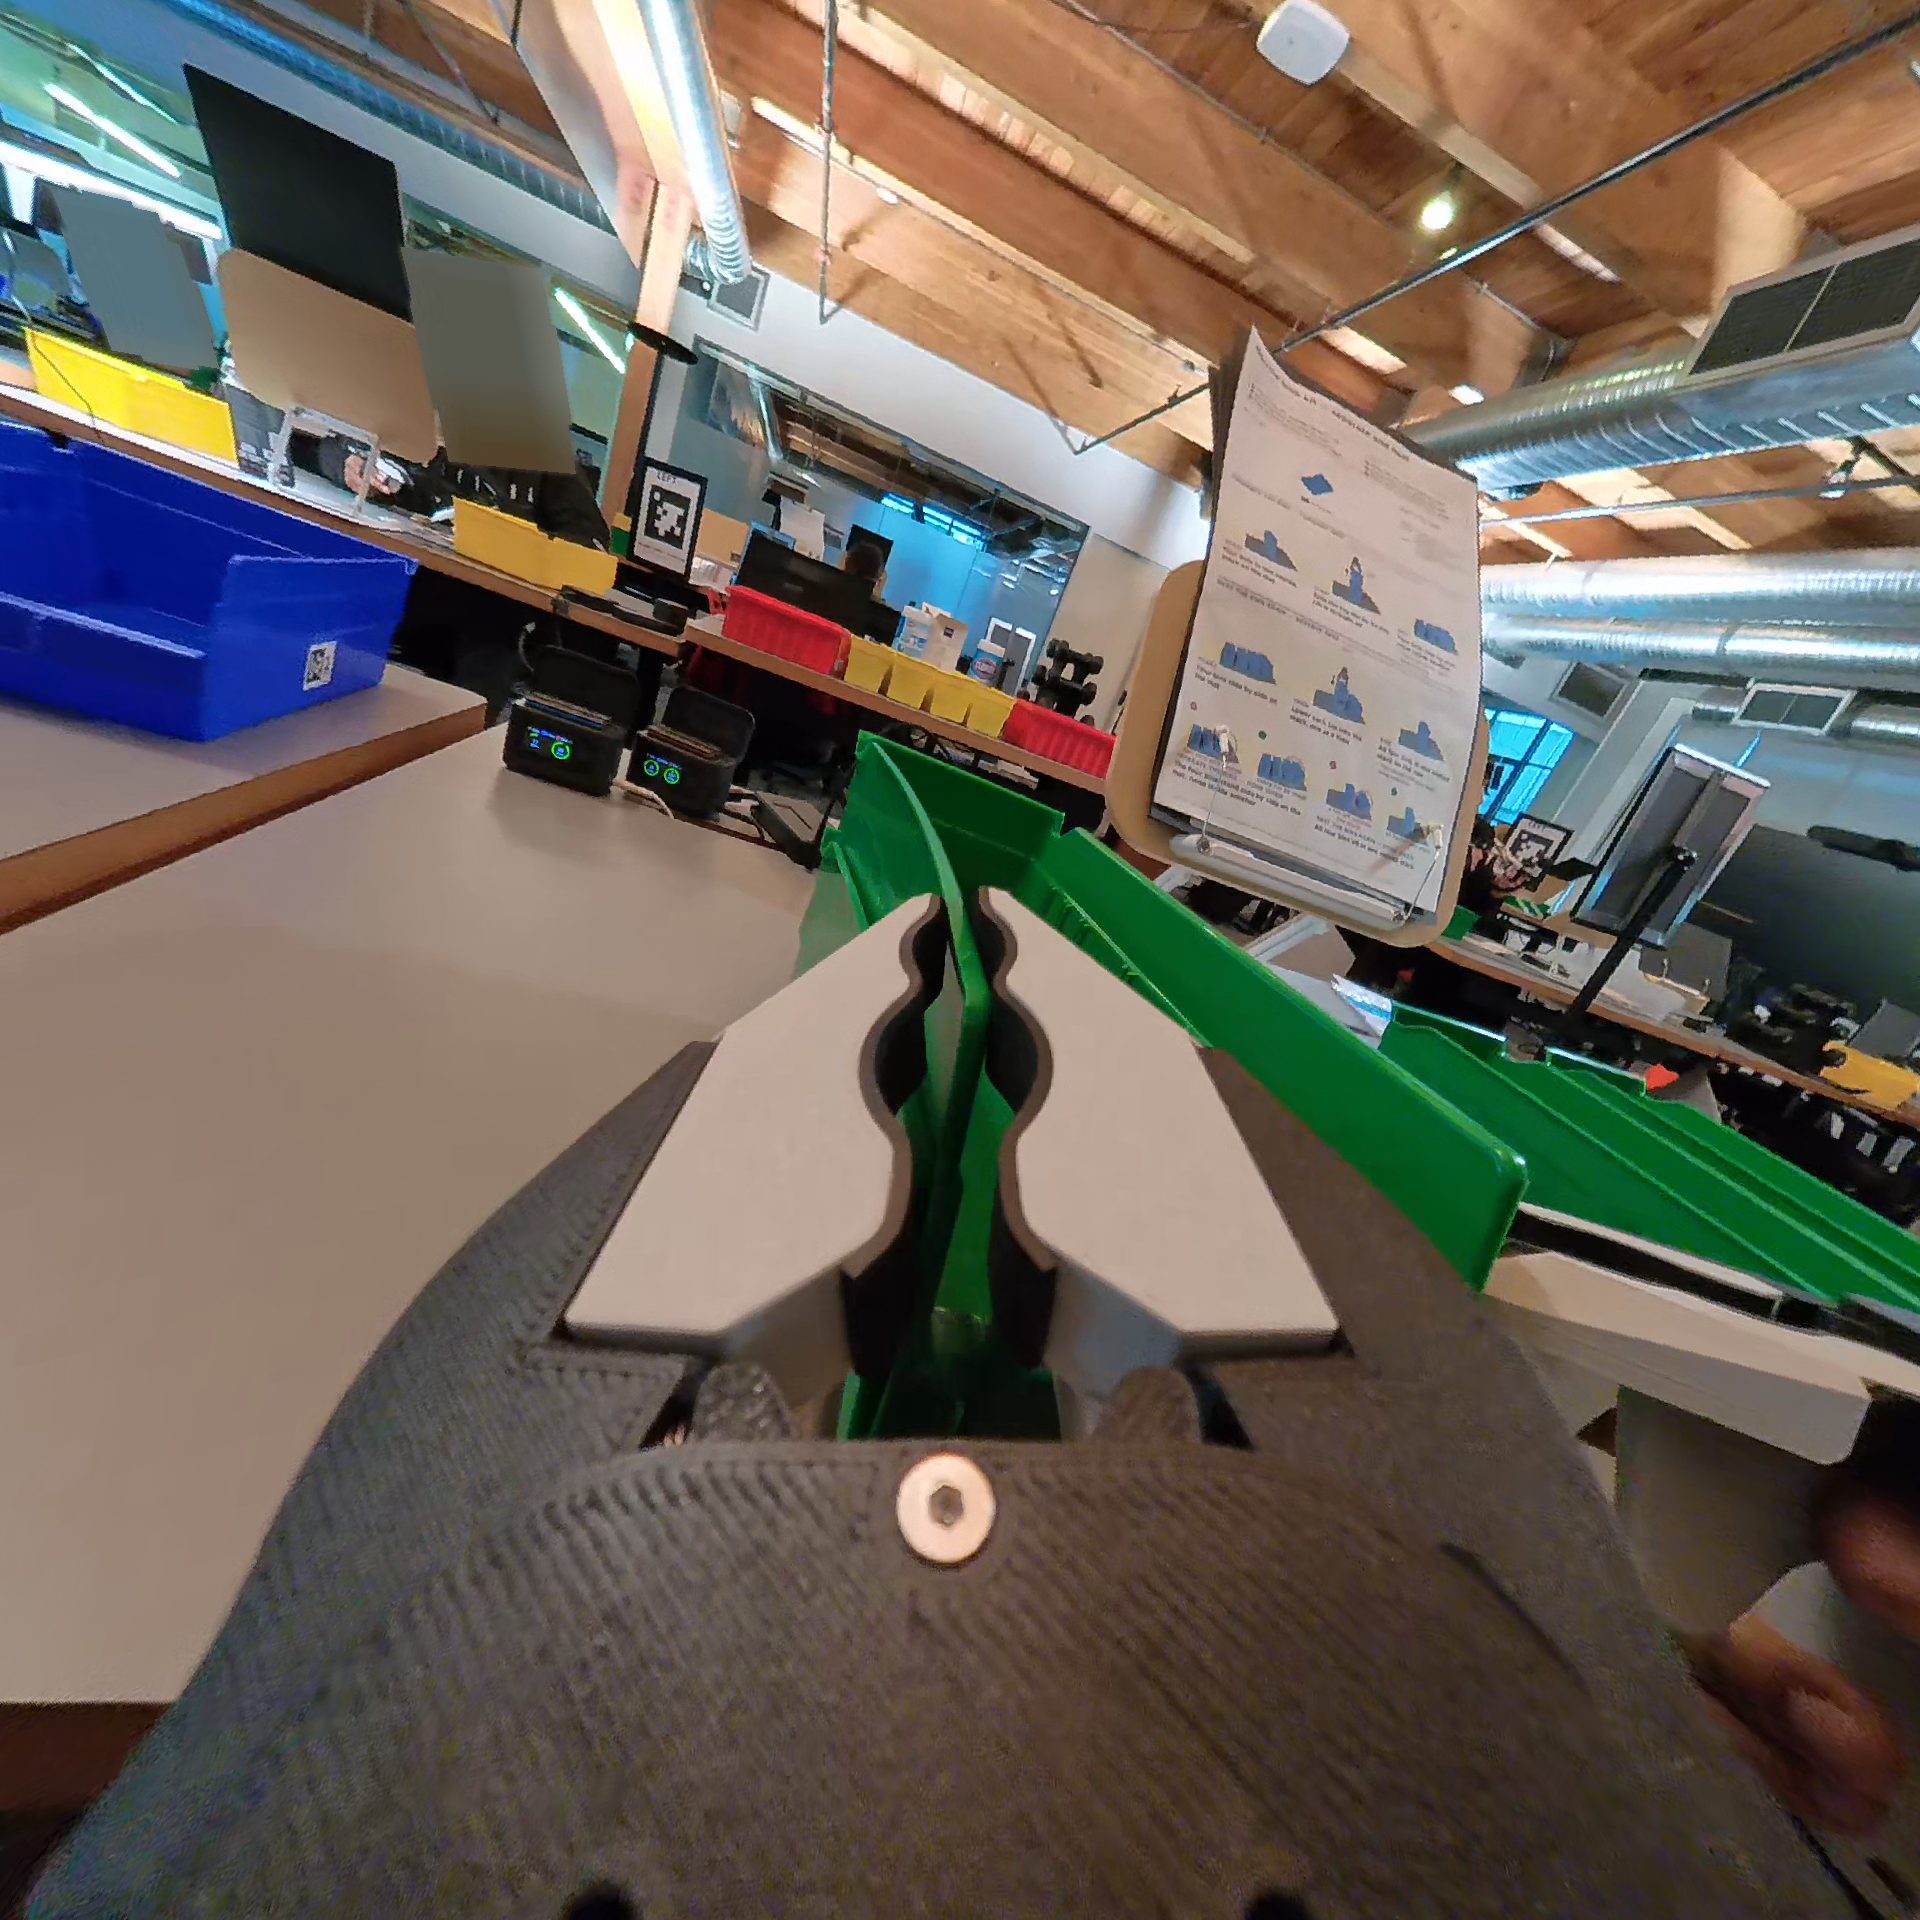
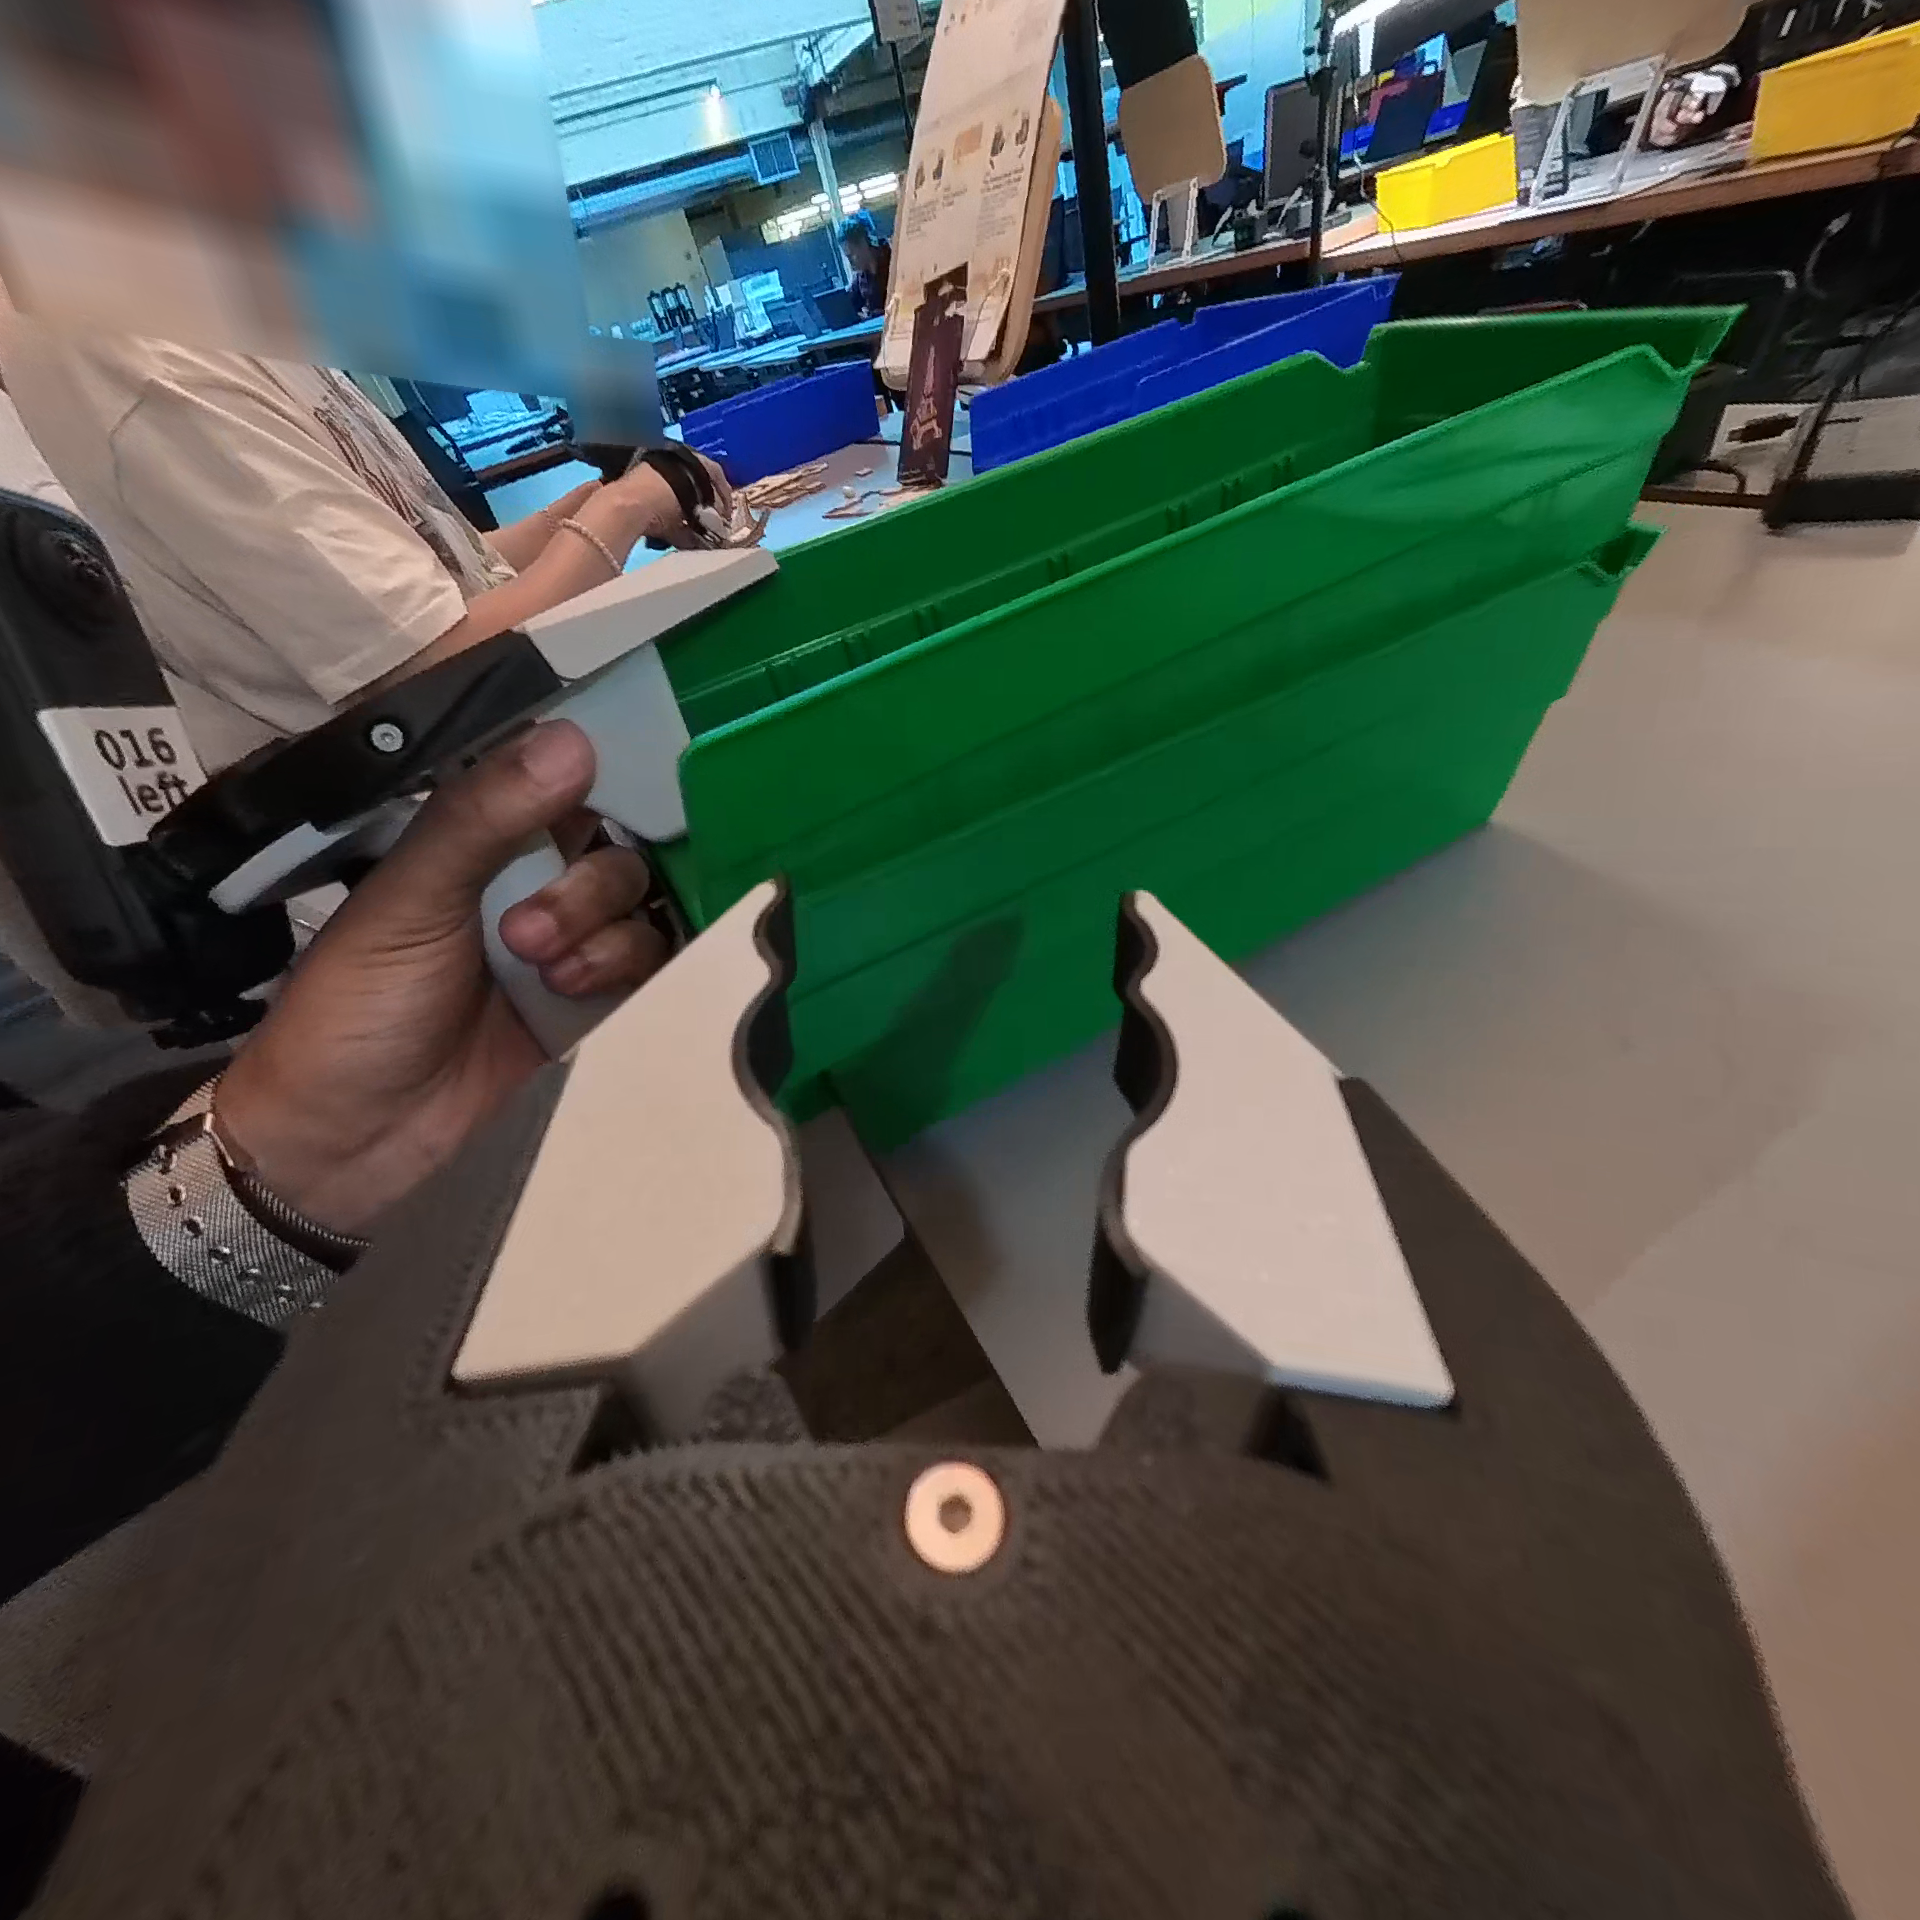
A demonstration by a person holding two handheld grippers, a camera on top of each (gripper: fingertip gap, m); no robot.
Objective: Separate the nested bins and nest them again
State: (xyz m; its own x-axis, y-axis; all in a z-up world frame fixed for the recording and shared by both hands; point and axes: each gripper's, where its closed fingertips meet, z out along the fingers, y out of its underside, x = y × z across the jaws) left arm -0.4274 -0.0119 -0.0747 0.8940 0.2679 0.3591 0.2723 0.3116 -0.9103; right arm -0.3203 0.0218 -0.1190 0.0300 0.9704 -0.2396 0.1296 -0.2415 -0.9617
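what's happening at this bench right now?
A person is working a stack of nested green bins on the grey table with two handheld grippers. The left gripper is shut on the end wall of the upper green bin, which sits tilted in the stack. The right gripper is open and empty, hovering beside the stack's near side.

— Report on your hardware.
— My right gripper [image 2: 951, 914]: black ribbed printed body, one silver screw [image 2: 954, 1518] central, two grey fingers [image 2: 665, 1164] with wavy black-lined inner edges ahead of that screw. My left gripper [image 1: 961, 914] matches.
— What is worn?
— A grey perforated watch strap [image 2: 223, 1231] and dark sleeve [image 2: 104, 1382], left of the screw.
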